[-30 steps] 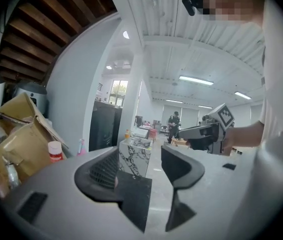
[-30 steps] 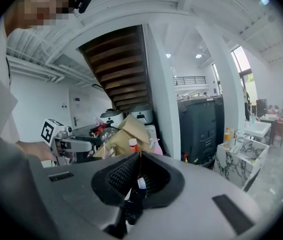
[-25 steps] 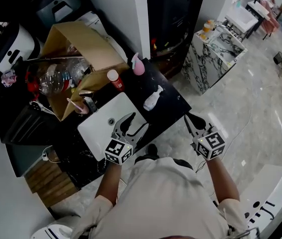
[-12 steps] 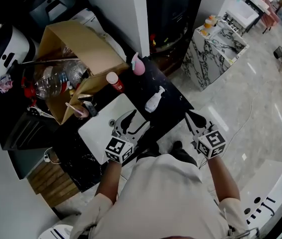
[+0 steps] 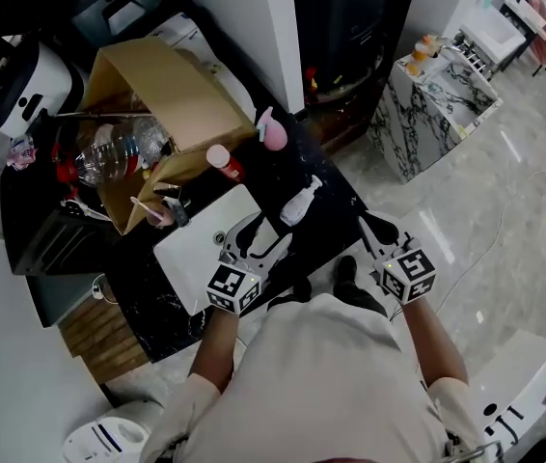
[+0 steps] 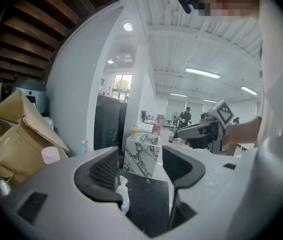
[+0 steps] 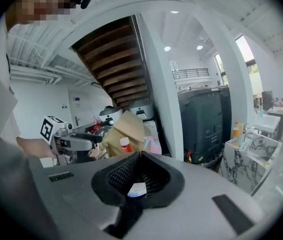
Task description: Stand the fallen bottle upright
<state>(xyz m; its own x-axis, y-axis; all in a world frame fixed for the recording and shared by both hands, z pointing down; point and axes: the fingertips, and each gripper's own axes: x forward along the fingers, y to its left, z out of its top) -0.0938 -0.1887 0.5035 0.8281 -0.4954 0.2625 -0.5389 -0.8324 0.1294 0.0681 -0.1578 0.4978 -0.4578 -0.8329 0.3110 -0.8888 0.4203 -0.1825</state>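
Note:
The fallen bottle (image 5: 301, 202), a small white spray bottle, lies on its side on the black counter (image 5: 339, 199), to the right of the white sink (image 5: 188, 257). My left gripper (image 5: 261, 234) hovers over the sink's near right corner, open and empty, a short way from the bottle. In the left gripper view the bottle (image 6: 123, 194) shows low between the open jaws, beyond them. My right gripper (image 5: 370, 229) hangs off the counter's near right edge, short of the bottle, its pads meeting at the tips (image 7: 141, 156).
A pink bottle (image 5: 273, 130) and a red bottle with a pale cap (image 5: 224, 160) stand behind the sink. An open cardboard box (image 5: 162, 90) with clear plastic bottles fills the back left. A marble-patterned cabinet (image 5: 434, 95) stands on the floor to the right.
Both grippers have moved a little forward toward the counter. The white bottle still lies where it was.

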